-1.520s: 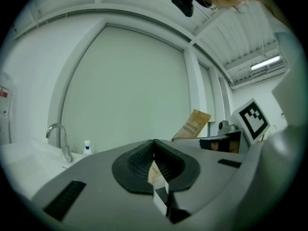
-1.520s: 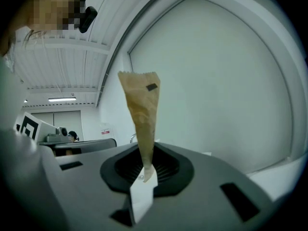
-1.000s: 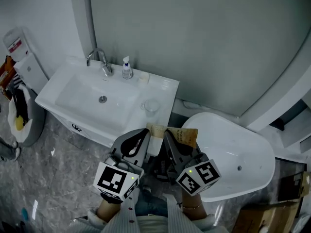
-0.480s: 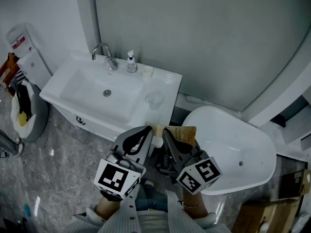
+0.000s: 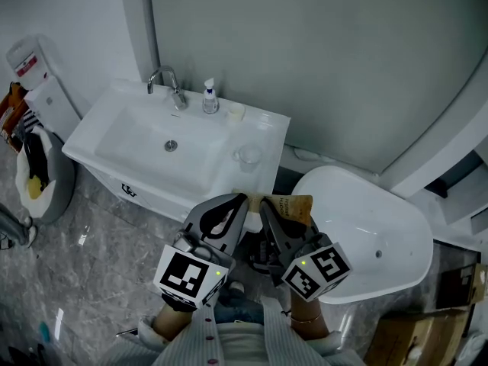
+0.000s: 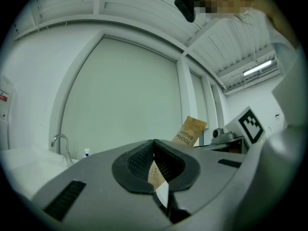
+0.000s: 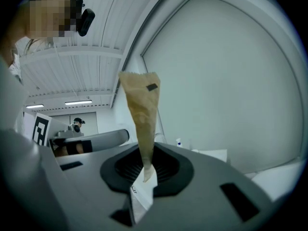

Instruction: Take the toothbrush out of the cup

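Toothbrush packet [image 5: 290, 207], in brown paper, is up in front of the person between the two grippers, well apart from the clear cup [image 5: 248, 155] standing on the washbasin [image 5: 114, 139] top. The right gripper [image 7: 144, 166] has its jaws nipped tight on the packet's lower end. The left gripper [image 6: 154, 148] is pinched just as tight on a thin brown-and-white paper strip [image 6: 158, 179]

A white sink [image 5: 145, 147] with a faucet [image 5: 166, 82] and a pump bottle [image 5: 210, 100] sat upper left; a white bathtub [image 5: 370, 231] lay at right.
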Demonstrator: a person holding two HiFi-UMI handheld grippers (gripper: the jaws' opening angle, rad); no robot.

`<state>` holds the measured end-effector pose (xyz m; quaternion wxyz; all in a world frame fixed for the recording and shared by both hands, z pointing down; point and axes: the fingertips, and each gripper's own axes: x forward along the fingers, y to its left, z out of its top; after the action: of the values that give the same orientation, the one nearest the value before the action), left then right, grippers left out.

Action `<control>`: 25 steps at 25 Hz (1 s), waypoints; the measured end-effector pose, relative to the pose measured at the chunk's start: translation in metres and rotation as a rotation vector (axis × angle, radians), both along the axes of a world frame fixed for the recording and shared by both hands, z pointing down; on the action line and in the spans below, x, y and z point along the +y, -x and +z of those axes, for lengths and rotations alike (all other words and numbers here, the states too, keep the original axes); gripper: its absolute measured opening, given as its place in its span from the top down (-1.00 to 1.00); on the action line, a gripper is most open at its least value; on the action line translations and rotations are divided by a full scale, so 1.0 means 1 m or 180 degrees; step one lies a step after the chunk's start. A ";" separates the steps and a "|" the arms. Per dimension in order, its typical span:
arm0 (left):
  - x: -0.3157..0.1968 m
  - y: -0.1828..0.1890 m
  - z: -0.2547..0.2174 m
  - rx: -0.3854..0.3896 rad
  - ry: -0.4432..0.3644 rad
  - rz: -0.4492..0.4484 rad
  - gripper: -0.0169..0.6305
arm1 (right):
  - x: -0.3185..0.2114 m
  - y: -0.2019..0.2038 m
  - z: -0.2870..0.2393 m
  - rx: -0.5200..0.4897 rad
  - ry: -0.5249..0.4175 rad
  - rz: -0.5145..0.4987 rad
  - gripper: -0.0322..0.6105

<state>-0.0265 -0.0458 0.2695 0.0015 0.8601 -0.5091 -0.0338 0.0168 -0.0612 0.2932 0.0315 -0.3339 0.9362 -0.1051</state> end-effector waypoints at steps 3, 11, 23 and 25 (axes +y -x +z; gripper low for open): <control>-0.003 0.004 0.001 0.0007 0.0001 0.0005 0.90 | -0.002 0.004 0.002 0.0029 0.0015 -0.0007 0.76; -0.008 0.005 0.004 0.0047 0.0033 0.0044 0.90 | -0.005 0.007 0.005 0.0064 0.0042 -0.0010 0.76; -0.009 0.003 0.004 0.0037 0.0023 0.0055 0.90 | -0.009 0.007 0.005 0.0071 0.0041 -0.0060 0.76; -0.011 0.002 0.004 0.0032 0.0032 0.0059 0.90 | -0.010 0.008 0.004 0.0077 0.0034 -0.0080 0.76</control>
<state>-0.0282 -0.0564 0.2735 0.0088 0.8645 -0.5012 -0.0356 0.0090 -0.0709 0.2973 0.0170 -0.3236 0.9400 -0.1065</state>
